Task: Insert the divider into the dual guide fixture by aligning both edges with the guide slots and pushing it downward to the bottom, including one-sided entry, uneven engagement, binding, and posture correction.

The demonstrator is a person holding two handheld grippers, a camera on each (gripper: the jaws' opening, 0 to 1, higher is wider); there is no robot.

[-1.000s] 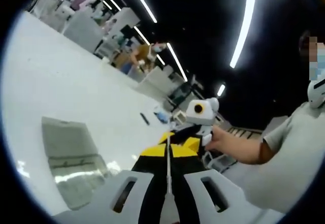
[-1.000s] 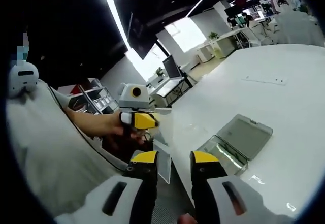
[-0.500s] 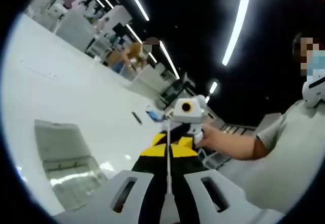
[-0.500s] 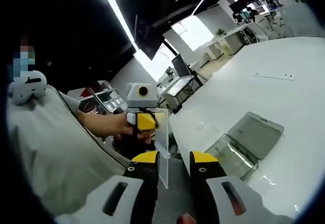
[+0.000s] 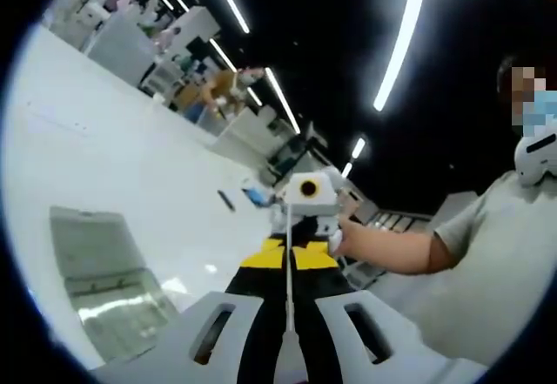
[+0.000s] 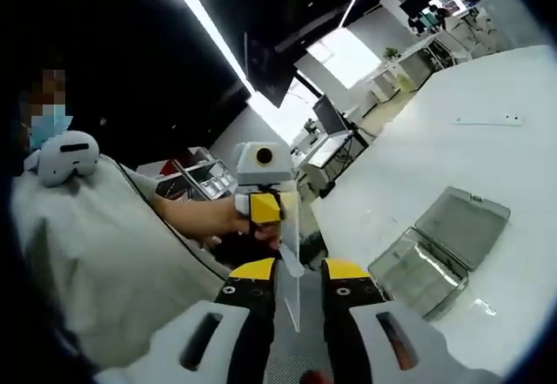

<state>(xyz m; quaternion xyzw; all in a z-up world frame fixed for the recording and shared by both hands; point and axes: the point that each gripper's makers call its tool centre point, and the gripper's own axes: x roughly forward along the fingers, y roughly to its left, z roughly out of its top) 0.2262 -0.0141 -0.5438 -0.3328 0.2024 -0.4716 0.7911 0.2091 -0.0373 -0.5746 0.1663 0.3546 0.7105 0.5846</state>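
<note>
Left gripper view: the left gripper [image 5: 288, 258] has its jaws clamped on the clear divider [image 5: 288, 293] edge-on in mid-air, the right gripper [image 6: 290, 271] part-open around it, the fixture [image 5: 100, 279] on the bench [image 5: 104, 158]; tilt could jam one edge.

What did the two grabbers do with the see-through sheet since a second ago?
The left gripper brought the clear divider over until it stands between the right gripper's open jaws. The left gripper stayed shut on it. The clear fixture stayed on the white table.
</note>
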